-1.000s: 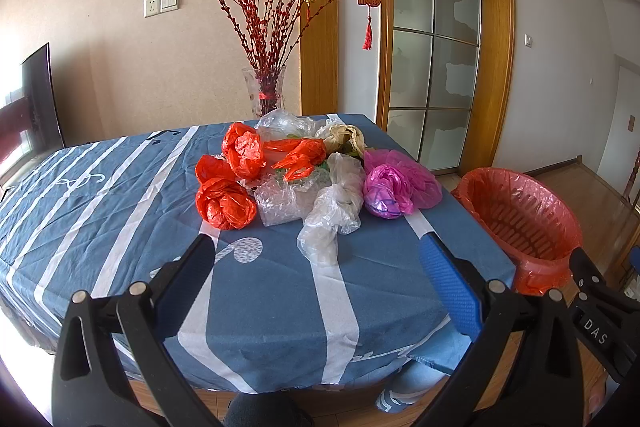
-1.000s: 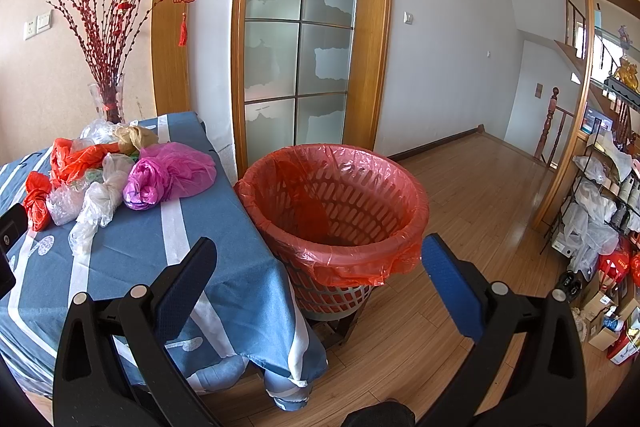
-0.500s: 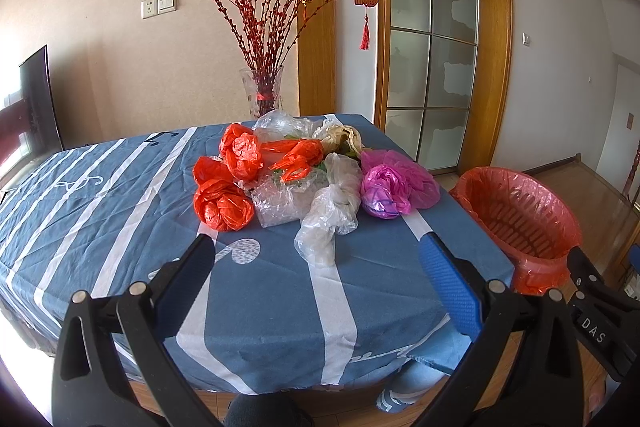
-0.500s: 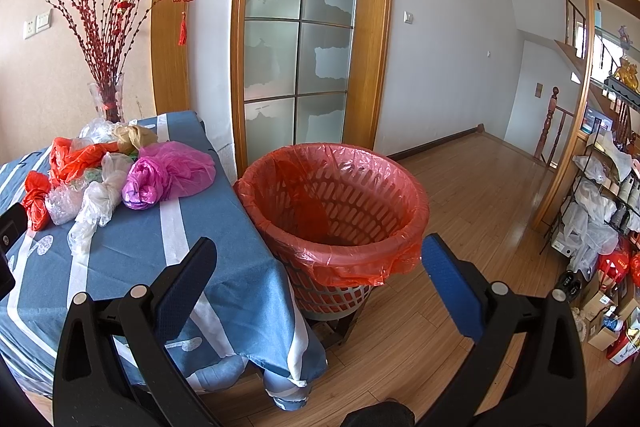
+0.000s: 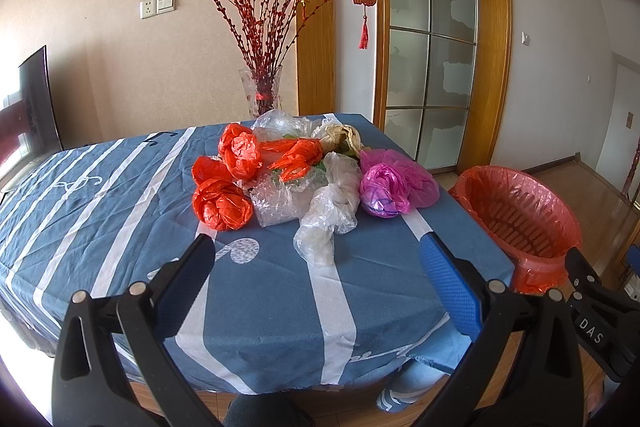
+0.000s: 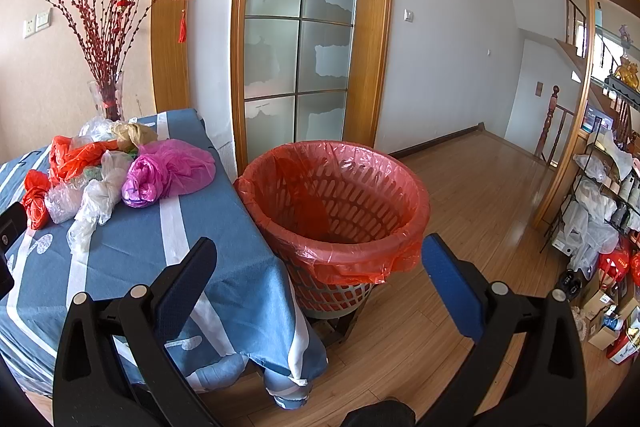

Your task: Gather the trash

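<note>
On table — bags; grippers apparently empty.

"DAS" on right gripper, seemingly

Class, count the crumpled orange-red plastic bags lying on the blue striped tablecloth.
4, though some may be hidden in the pile: one at the near left, one behind it, one further back, and one in the middle by the clear wrap.
</note>
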Available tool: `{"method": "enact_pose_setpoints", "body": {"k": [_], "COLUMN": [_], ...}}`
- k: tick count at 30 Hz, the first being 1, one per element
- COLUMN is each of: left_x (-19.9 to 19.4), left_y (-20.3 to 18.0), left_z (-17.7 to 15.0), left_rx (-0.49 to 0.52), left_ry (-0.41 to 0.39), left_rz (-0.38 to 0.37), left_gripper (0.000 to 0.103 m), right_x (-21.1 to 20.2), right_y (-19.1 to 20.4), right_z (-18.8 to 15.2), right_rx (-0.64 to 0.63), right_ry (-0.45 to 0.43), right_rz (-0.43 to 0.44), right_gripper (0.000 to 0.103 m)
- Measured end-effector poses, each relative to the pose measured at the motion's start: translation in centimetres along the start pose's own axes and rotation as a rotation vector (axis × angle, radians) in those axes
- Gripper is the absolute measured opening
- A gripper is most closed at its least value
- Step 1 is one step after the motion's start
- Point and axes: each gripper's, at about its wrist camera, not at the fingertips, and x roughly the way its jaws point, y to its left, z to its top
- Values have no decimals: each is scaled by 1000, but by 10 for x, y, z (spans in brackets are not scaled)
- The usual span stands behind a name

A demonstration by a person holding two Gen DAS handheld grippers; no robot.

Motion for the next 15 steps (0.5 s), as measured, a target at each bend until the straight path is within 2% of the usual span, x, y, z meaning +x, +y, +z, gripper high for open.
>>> {"method": "enact_pose_setpoints", "body": {"k": [15], "left_x": [0], "left_y": [0], "left_z": [0], "left_rx": [0], "left_ry": [1], "left_rz": [-1], "left_gripper": [99], "right_x": [0], "right_y": [-2], "right_z": [0], "right_rx": [1], "right_ry": [1], "right_rz": [-2], "right_gripper": [101]}}
